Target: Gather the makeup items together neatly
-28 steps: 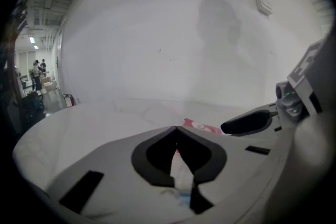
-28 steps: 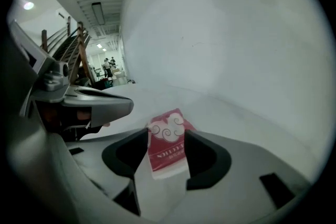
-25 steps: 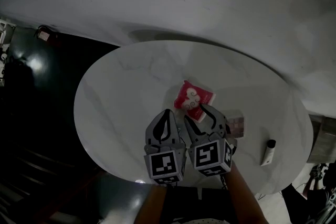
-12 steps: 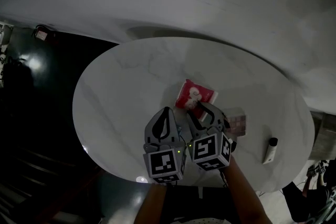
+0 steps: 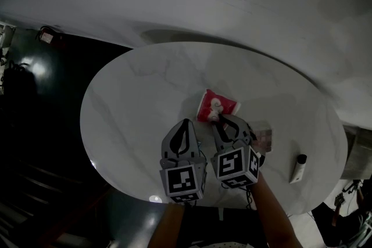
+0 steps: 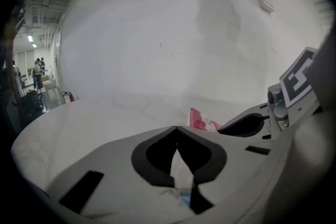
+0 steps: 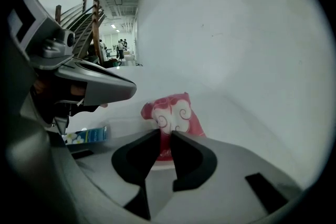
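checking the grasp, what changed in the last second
The right gripper edged forward and its jaws are closing on the near edge of the red packet, which now looks tipped up rather than flat. The left gripper stayed shut beside it. The pink palette and white tube kept their places.

Red swirl-patterned pouch (image 5: 218, 105), tilted up
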